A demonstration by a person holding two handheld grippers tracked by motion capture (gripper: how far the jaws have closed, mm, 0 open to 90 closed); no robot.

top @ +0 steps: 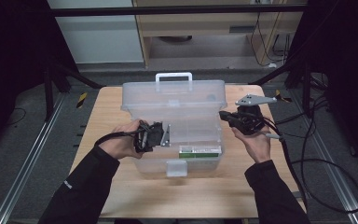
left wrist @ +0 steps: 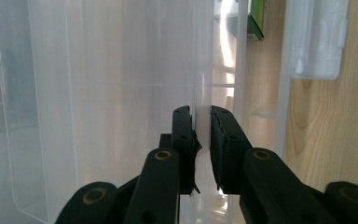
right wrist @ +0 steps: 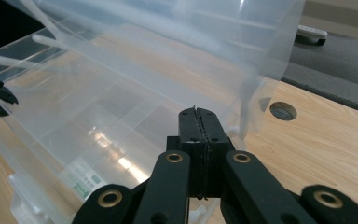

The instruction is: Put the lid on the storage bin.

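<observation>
Wooden table carries a clear box, lid up. Left gripper fingers pinch its wall; right gripper fingers are clenched empty beside it.

Showing no readable text anywhere. Carrying print too small and blurred to make out: a green-and-white label on the clear plastic box, lying below and left of the right gripper in its own view.
</observation>
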